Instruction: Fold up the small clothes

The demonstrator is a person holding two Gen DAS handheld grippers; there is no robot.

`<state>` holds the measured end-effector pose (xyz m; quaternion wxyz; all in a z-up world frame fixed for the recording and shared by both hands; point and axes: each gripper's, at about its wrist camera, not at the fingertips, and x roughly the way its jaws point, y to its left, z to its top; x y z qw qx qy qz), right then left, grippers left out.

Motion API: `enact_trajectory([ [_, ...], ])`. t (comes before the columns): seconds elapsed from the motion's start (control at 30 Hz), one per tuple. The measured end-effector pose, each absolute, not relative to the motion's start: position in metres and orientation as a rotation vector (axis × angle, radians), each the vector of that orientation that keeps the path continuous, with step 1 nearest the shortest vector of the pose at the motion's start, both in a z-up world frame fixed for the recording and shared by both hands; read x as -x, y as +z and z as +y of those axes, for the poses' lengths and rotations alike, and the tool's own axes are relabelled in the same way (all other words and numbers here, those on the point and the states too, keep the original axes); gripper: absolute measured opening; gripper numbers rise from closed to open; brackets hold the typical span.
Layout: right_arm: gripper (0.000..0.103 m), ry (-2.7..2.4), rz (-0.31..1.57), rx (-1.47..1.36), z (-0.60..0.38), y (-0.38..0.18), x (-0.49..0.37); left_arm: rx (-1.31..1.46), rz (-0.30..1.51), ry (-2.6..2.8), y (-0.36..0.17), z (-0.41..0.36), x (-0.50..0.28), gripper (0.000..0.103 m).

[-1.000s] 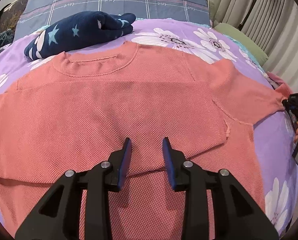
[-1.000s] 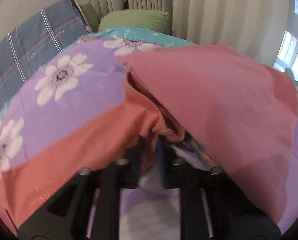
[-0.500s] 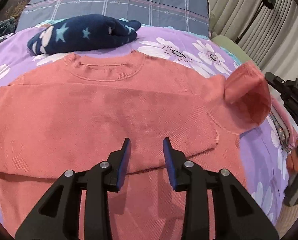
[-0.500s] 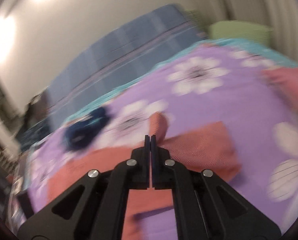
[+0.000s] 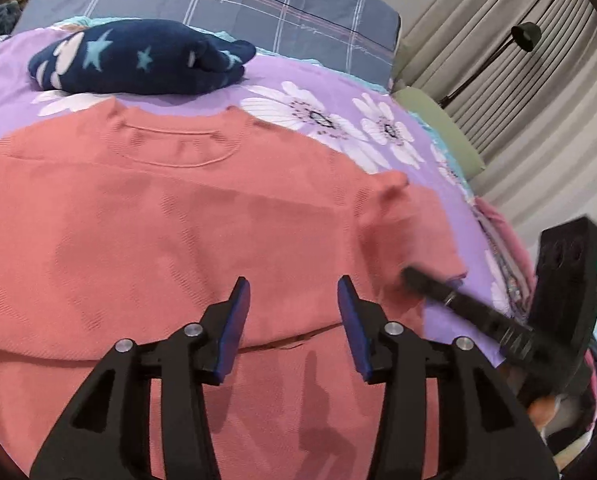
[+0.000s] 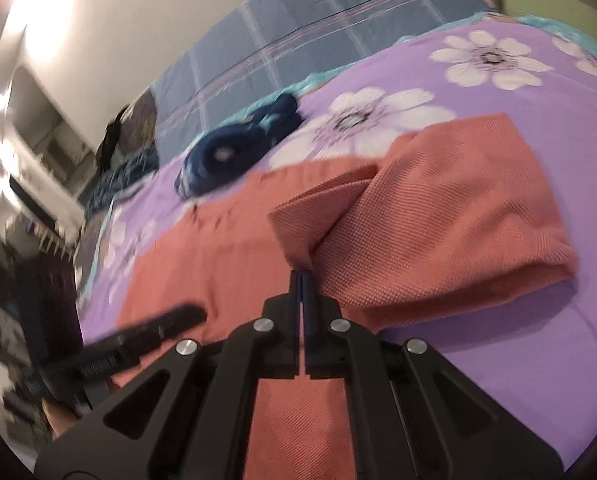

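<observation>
Both grippers work one coral sweater spread mid-frame on the floral bedspread — right gripper pinches the sleeve to fold it inward; left gripper, jaws just widened, nothing between them, hovers lower centre.

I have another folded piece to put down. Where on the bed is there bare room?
Bare purple floral bedspread lies to the right of the sweater's folded sleeve, up to the green pillow. A narrower strip runs between the sweater's collar and the plaid pillow; the navy star-patterned garment crowds its left part. The coral sweater fills the middle.
</observation>
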<state>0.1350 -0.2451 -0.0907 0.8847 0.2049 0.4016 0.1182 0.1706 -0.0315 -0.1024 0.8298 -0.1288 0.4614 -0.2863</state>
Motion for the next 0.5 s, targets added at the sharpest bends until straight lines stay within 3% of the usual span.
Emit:
enact_trajectory([
  [0.13, 0.003, 0.303, 0.924, -0.326, -0.225, -0.103, -0.131, 0.268, 0.992, -0.626, -0.104, -0.041, -0.174, 0.050],
  [0.2, 0.005, 0.288, 0.942, -0.311, -0.227, -0.110, -0.127, 0.284, 1.016, -0.650, -0.107, -0.045, -0.179, 0.057],
  [0.37, 0.005, 0.259, 0.952, -0.366, -0.242, -0.124, -0.121, 0.313, 1.066, -0.660, -0.116, -0.070, -0.197, 0.058],
  [0.43, 0.005, 0.259, 0.943, -0.399, -0.247, -0.129, -0.118, 0.297, 1.080, -0.659, -0.118, -0.084, -0.206, 0.058],
  [0.5, 0.005, 0.249, 0.929, -0.399, -0.248, -0.135, -0.118, 0.292, 1.095, -0.665, -0.121, -0.096, -0.214, 0.048],
])
